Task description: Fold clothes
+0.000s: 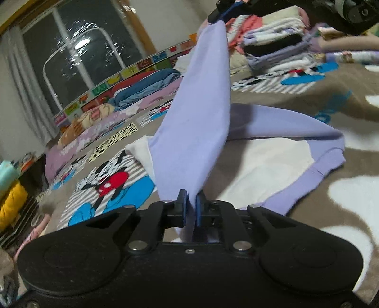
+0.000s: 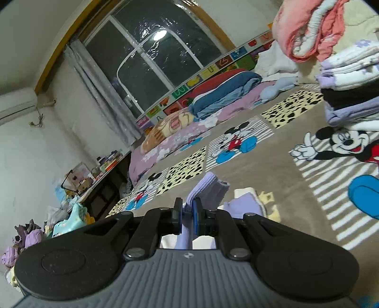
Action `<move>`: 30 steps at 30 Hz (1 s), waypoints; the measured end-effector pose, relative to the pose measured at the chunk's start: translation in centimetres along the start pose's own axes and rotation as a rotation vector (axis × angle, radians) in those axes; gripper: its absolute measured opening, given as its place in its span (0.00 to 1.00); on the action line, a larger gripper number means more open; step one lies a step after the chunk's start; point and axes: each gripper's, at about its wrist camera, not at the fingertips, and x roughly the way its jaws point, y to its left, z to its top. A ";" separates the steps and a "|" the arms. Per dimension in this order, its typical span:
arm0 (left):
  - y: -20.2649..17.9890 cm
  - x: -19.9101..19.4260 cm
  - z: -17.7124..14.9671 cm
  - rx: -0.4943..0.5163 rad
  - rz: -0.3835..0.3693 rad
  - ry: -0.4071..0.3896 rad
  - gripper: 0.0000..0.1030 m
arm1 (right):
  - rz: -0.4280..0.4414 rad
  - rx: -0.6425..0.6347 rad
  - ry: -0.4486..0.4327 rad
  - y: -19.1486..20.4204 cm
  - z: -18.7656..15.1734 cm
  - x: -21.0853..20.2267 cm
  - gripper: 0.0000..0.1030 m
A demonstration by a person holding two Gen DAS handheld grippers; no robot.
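While the left gripper (image 1: 189, 206) clamps one sleeve (image 1: 199, 113) end, the right gripper (image 2: 187, 213) pinches what looks like its cuff; ahead lies the sweatshirt (image 1: 267, 161) on the blanket (image 1: 308, 99).

Matt soft lilac cloth sweatshirt (image 1: 196, 113); fuzzy pile blanket (image 2: 296, 132)

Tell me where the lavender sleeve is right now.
The lavender sleeve is lifted off the blanket, stretched between the left gripper and right gripper, with folded clothes behind.
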 end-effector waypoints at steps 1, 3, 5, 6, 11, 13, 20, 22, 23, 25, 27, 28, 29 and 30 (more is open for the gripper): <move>-0.3 0.0 0.0 0.010 -0.003 -0.001 0.07 | -0.004 0.008 -0.002 -0.5 -0.1 -0.2 0.10; -0.7 -0.1 0.1 0.021 -0.013 -0.004 0.07 | -0.012 0.023 -0.005 -1.4 -0.3 -0.6 0.10; -1.1 -0.2 0.2 0.031 -0.027 -0.004 0.07 | -0.020 0.039 -0.008 -2.3 -0.5 -0.9 0.10; -1.2 -0.2 0.3 0.036 -0.038 -0.002 0.07 | -0.024 0.046 -0.009 -2.8 -0.6 -1.1 0.10; 2.3 -1.8 0.4 -0.110 -0.257 -0.019 0.28 | -0.036 0.086 0.007 -4.8 -1.5 -1.2 0.10; 5.6 -2.6 0.1 -0.259 -0.307 -0.060 0.28 | -0.038 0.086 0.018 -5.2 -1.9 -0.8 0.10; 14.8 -2.0 -3.6 -0.754 -0.216 -0.079 0.28 | 0.010 0.081 0.020 -5.4 -2.4 -0.3 0.10; 15.2 -1.3 -4.1 -0.800 -0.202 -0.050 0.28 | 0.026 0.084 0.012 -5.5 -2.4 -0.4 0.10; 15.2 -0.9 -4.1 -0.809 -0.196 -0.032 0.28 | 0.038 0.092 0.004 -5.6 -2.4 -0.5 0.10; 14.6 -0.2 -4.0 -0.794 -0.187 0.004 0.28 | 0.055 0.109 -0.012 -5.9 -2.6 -0.7 0.10; 13.8 0.4 -4.0 -0.764 -0.182 0.035 0.28 | 0.070 0.137 -0.022 -6.6 -3.1 -0.9 0.10; 13.3 0.7 -3.9 -0.744 -0.180 0.051 0.28 | 0.078 0.153 -0.026 -7.0 -3.4 -1.0 0.10; 12.9 0.9 -3.7 -0.724 -0.178 0.065 0.28 | 0.086 0.167 -0.029 -7.3 -3.6 -1.2 0.10; 12.6 1.2 -3.7 -0.707 -0.178 0.079 0.28 | 0.092 0.184 -0.035 -7.9 -3.9 -1.4 0.10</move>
